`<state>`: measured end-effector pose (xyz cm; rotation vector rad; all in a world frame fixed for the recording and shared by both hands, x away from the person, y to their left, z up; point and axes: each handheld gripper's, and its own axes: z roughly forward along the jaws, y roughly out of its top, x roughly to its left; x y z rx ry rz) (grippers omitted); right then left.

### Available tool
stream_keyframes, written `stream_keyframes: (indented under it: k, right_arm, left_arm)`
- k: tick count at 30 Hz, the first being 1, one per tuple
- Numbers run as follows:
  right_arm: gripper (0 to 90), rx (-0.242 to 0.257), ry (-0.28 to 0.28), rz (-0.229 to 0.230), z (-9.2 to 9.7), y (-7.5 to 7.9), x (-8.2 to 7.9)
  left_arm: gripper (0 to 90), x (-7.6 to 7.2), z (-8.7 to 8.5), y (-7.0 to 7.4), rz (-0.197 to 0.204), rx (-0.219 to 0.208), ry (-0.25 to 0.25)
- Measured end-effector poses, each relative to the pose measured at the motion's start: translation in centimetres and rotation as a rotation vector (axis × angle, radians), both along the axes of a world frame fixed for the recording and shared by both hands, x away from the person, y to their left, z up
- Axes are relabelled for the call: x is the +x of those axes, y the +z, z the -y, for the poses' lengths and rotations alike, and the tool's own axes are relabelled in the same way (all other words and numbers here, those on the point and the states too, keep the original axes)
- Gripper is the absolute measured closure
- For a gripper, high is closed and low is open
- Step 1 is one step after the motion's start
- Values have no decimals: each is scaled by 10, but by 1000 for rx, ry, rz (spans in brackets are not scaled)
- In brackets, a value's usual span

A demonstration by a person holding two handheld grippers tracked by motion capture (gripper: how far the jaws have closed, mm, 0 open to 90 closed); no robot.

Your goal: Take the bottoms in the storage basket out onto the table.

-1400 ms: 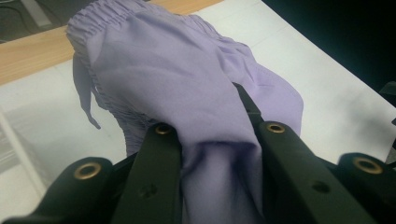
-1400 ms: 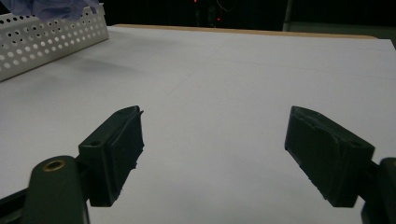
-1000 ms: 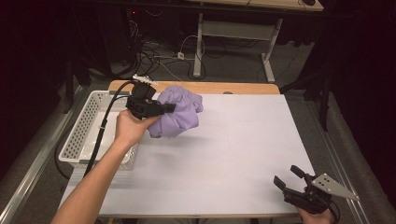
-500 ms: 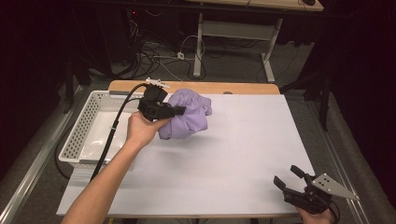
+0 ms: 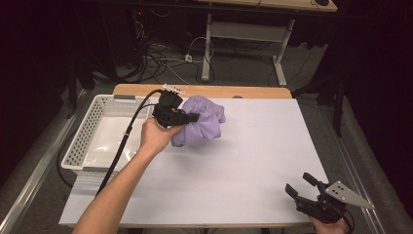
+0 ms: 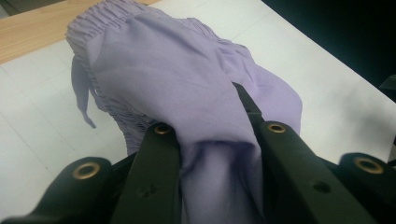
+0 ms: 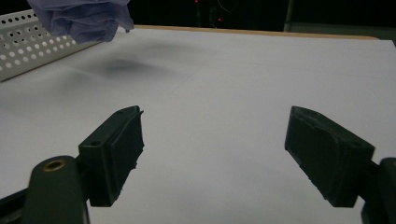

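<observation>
The left gripper (image 5: 187, 117) pinches a bunched lilac garment (image 5: 202, 124), lifted clear beside the white basket (image 5: 87, 136), likely to carry it; the right gripper (image 5: 304, 187) waits spread, well apart.

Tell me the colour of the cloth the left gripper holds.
The cloth is plain light purple, lavender; it shows best in the left gripper view.

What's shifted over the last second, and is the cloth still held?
The left gripper, still shut on the purple cloth, has carried it rightward, away from the white basket and further over the table. The right gripper stays open at the table's near right corner.
</observation>
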<state>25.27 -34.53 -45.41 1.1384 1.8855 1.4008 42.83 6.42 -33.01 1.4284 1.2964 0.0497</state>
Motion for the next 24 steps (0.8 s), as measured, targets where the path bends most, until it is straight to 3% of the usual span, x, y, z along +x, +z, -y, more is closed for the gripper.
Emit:
stream_keyframes:
  k: [24]
  right_arm:
    - [202,3,3,-1,0,0,0]
  left_arm:
    - [750,22,20,-33,-39,42,30]
